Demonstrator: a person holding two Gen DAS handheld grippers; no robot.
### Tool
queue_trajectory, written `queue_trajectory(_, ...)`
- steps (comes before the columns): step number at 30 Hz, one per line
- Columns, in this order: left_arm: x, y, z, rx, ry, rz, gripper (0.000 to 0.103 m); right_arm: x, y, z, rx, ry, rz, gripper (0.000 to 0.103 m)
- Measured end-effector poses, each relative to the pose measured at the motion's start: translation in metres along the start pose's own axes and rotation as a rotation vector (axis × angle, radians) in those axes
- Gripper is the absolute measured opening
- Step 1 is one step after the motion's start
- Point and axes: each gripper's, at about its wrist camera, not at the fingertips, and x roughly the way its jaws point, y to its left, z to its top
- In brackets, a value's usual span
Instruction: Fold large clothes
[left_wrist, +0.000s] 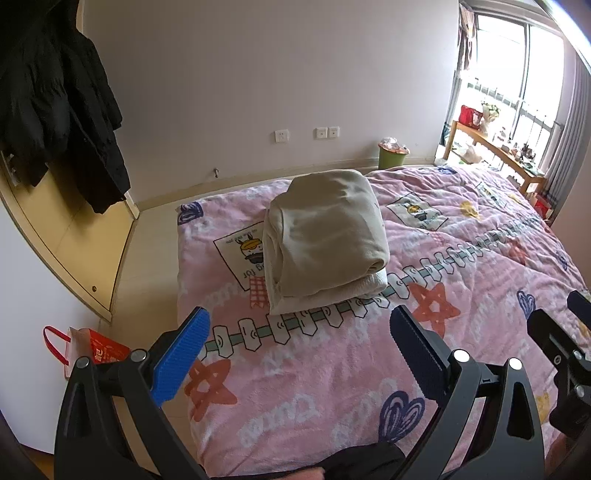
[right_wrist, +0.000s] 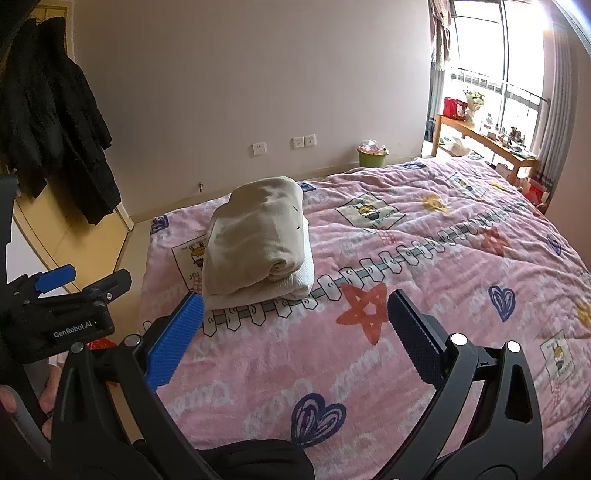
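The folded garment (left_wrist: 325, 236) is seen on the pink blanket (left_wrist: 480, 295), toward 12 o'clock from both grippers and close to the bed corner. It is made into a thick, rounded bundle: a beige fleece layer on top and a whiter, ribbed layer (right_wrist: 280, 288) under it. The cloth looks soft and fluffy, so it is judged to be light but bulky, not slippery, and likely to sag or open if it is lifted by one edge only. A hold at the two lower corners of the bundle, under the white layer, is judged the safest.

The left gripper (left_wrist: 299, 354) is held with its fingers spread wide and nothing is between them; it hangs above the blanket, well apart from the bundle. The right gripper (right_wrist: 295, 339) is spread in the same way, also empty, at 6 o'clock from the bundle.

The blanket is plush, printed with stars, hearts and a fence pattern. At 10 o'clock a black coat (left_wrist: 62, 110) hangs by the yellow door (left_wrist: 74, 243). At 1 o'clock a green bin (right_wrist: 372, 157) stands by the wall.
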Motion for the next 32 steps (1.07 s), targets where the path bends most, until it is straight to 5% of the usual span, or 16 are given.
queue_trajectory(32,-0.004,-0.001,0.009,0.009,-0.007,-0.018,0.095,-0.001,0.000,-0.001,0.024,0.012,0.039,0.097)
